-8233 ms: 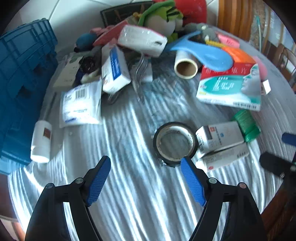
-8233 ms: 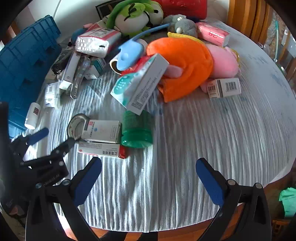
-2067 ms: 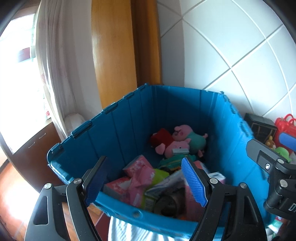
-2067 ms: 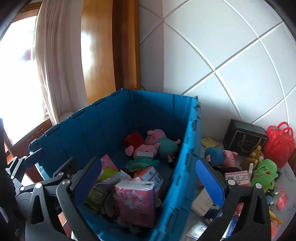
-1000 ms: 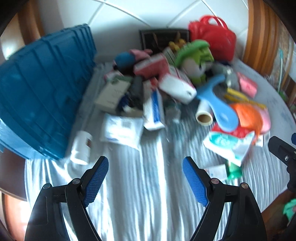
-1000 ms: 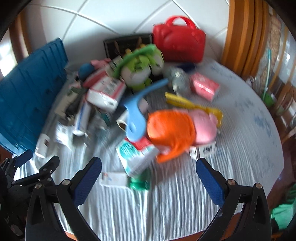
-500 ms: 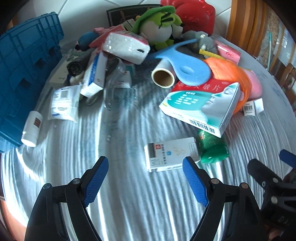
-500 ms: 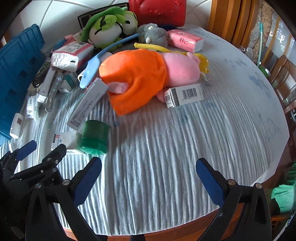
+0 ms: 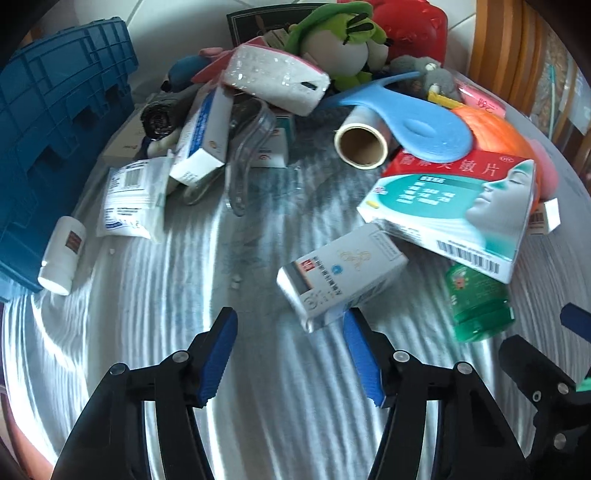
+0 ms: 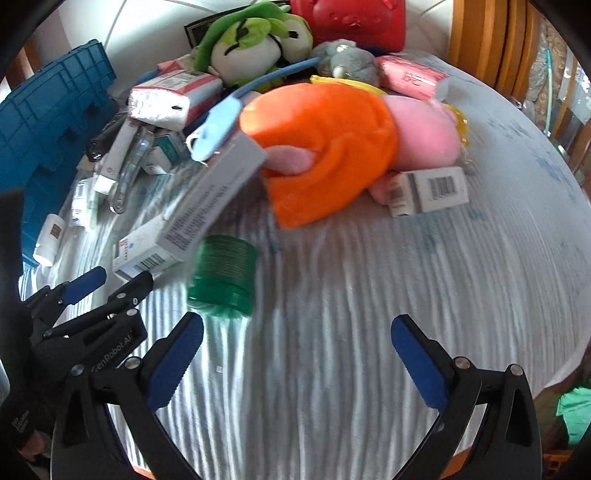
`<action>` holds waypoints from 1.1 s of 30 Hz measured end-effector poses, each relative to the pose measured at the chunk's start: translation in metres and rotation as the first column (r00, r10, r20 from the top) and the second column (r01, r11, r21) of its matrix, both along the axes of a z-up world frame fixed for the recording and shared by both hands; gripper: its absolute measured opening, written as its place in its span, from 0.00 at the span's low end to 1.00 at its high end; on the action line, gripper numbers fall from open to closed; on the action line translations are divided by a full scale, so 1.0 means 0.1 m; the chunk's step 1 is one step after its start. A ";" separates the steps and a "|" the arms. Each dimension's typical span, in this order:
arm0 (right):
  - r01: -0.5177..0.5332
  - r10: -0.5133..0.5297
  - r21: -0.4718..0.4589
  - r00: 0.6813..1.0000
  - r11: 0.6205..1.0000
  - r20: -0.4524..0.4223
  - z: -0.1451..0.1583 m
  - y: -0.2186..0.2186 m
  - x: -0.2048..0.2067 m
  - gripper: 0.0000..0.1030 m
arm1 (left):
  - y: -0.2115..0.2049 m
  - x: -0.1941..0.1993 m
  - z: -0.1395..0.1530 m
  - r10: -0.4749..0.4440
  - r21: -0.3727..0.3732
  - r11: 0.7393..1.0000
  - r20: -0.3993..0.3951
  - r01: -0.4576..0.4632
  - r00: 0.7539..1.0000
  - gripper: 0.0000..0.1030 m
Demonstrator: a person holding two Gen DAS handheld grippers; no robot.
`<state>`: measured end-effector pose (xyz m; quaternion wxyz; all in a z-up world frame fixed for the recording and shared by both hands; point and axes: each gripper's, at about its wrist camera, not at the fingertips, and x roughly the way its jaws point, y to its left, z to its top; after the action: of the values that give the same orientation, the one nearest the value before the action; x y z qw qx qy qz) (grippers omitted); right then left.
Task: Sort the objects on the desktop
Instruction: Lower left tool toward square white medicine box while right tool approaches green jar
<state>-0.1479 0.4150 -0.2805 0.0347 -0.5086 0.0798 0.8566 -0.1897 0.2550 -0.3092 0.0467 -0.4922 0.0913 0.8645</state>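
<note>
White medicine box (image 9: 341,275) just ahead of left gripper (image 9: 290,345), jaws spread, empty, right gripper (image 10: 295,345) likewise.

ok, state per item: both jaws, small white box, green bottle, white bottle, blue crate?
left gripper: open, empty
right gripper: open, empty
small white box: lying flat
green bottle: on its side
white bottle: on its side, against crate
blue crate: on table edge

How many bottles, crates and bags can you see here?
Bottles: 2, the white bottle and the green bottle
Crates: 1, the blue crate
Bags: 1, the red bag
Total: 4
</note>
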 end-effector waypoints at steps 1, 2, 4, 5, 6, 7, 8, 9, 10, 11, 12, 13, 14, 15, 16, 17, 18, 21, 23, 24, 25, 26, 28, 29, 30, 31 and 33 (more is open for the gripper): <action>-0.004 0.004 -0.002 1.000 1.000 -0.005 0.00 -0.03 -0.02 1.00 | -0.02 0.00 0.00 -0.002 -0.004 1.000 -0.003 0.002 1.000 0.58; -0.008 0.008 -0.004 1.000 1.000 -0.011 0.01 -0.06 -0.04 1.00 | -0.05 0.01 0.00 -0.006 -0.006 1.000 -0.007 0.005 1.000 0.58; -0.017 0.017 -0.008 1.000 1.000 -0.022 0.01 -0.12 -0.07 1.00 | -0.08 0.01 0.01 -0.017 -0.006 1.000 -0.016 0.017 1.000 0.58; -0.021 0.021 -0.010 0.999 1.000 -0.027 0.01 -0.15 -0.09 1.00 | -0.09 0.00 0.01 -0.021 -0.007 1.000 -0.021 0.021 1.000 0.58; -0.025 0.025 -0.011 0.999 1.000 -0.033 0.02 -0.18 -0.11 1.00 | -0.10 -0.01 0.01 -0.024 -0.006 1.000 -0.027 0.024 0.999 0.58; -0.029 0.029 -0.013 0.999 0.999 -0.038 0.02 -0.21 -0.13 0.98 | -0.11 -0.02 0.01 -0.032 0.001 0.999 -0.031 0.032 0.999 0.58; -0.034 0.033 -0.015 0.999 0.999 -0.041 0.02 -0.23 -0.14 0.90 | -0.10 -0.04 0.01 -0.045 0.011 0.999 -0.033 0.045 0.998 0.58; -0.040 0.040 -0.018 0.999 0.999 -0.036 -0.01 -0.24 -0.17 0.84 | -0.07 -0.06 0.01 -0.063 0.017 0.998 -0.034 0.064 0.997 0.58; -0.046 0.046 -0.021 0.999 0.999 -0.030 -0.03 -0.25 -0.19 0.70 | -0.04 -0.08 0.01 -0.084 0.012 0.996 -0.035 0.084 0.996 0.58; -0.052 0.051 -0.025 0.998 0.998 -0.023 -0.05 -0.26 -0.21 0.57 | 0.00 -0.09 -0.02 -0.105 -0.001 0.994 -0.039 0.105 0.994 0.58; -0.054 0.054 -0.032 0.998 0.998 -0.012 -0.09 -0.27 -0.24 0.52 | 0.03 -0.11 -0.03 -0.121 -0.013 0.993 -0.042 0.121 0.992 0.58; -0.054 0.053 -0.032 0.999 0.998 -0.010 -0.11 -0.27 -0.25 0.48 | 0.04 -0.12 -0.03 -0.129 -0.025 0.991 -0.043 0.128 0.991 0.59; -0.053 0.052 -0.029 0.999 0.998 -0.008 -0.13 -0.27 -0.26 0.46 | 0.05 -0.14 -0.03 -0.134 -0.027 0.991 -0.048 0.133 0.990 0.58; -0.048 0.048 -0.022 0.999 0.999 -0.009 -0.12 -0.26 -0.27 0.46 | 0.06 -0.17 -0.01 -0.131 -0.015 0.991 -0.054 0.131 0.990 0.54; -0.038 0.037 -0.024 0.999 0.999 -0.008 -0.12 -0.23 -0.27 0.44 | 0.07 -0.20 0.00 -0.129 0.000 0.992 -0.048 0.129 0.990 0.40; -0.027 0.027 -0.025 1.000 0.999 -0.006 -0.12 -0.20 -0.27 0.40 | 0.07 -0.22 0.01 -0.131 0.019 0.991 -0.039 0.131 0.991 0.32; -0.016 0.016 -0.025 1.000 1.000 -0.005 -0.12 -0.15 -0.27 0.40 | 0.08 -0.23 0.02 -0.130 0.028 0.991 -0.028 0.131 0.991 0.25; 0.009 -0.009 -0.027 1.000 1.000 -0.002 -0.11 -0.04 -0.27 0.40 | 0.05 -0.22 0.07 -0.122 0.046 0.991 0.000 0.122 0.992 0.26; 0.010 -0.010 -0.031 1.000 0.999 -0.001 -0.11 0.01 -0.27 0.40 | 0.03 -0.19 0.15 -0.119 0.064 0.991 0.007 0.118 0.993 0.44; 0.009 -0.009 -0.033 1.000 0.999 -0.001 -0.11 0.02 -0.27 0.40 | 0.01 -0.17 0.23 -0.112 0.075 0.991 -0.010 0.113 0.994 0.60; 0.007 -0.007 -0.037 1.000 0.999 0.000 -0.11 0.04 -0.27 0.40 | 0.00 -0.15 0.31 -0.105 0.085 0.991 -0.028 0.107 0.994 0.71; 0.005 -0.005 -0.040 1.000 0.999 0.001 -0.12 0.06 -0.27 0.40 | 0.00 -0.15 0.38 -0.099 0.092 0.990 -0.050 0.103 0.994 0.74; 0.001 -0.001 -0.048 1.000 0.999 0.001 -0.12 0.09 -0.27 0.40 | 0.01 -0.15 0.51 -0.093 0.100 0.990 -0.095 0.102 0.991 0.80; -0.002 0.002 -0.056 1.000 0.998 0.001 -0.12 0.11 -0.27 0.40 | 0.04 -0.19 0.53 -0.086 0.099 0.990 -0.103 0.096 0.991 0.80; -0.005 0.005 -0.059 1.000 0.998 0.001 -0.12 0.12 -0.28 0.40 | 0.07 -0.25 0.52 -0.073 0.098 0.992 -0.097 0.083 0.993 0.80; -0.008 0.008 -0.063 1.000 0.998 0.002 -0.12 0.13 -0.28 0.40 | 0.10 -0.32 0.50 -0.060 0.096 0.993 -0.091 0.069 0.994 0.80; -0.018 0.018 -0.063 1.000 0.998 0.002 -0.12 0.13 -0.29 0.40 | 0.15 -0.44 0.41 -0.024 0.106 0.994 -0.055 0.030 0.998 0.80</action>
<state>-0.1770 0.4281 -0.2921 0.0110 -0.5113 0.1020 0.8533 -0.2340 0.2701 -0.2682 0.0823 -0.4645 0.0529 0.8802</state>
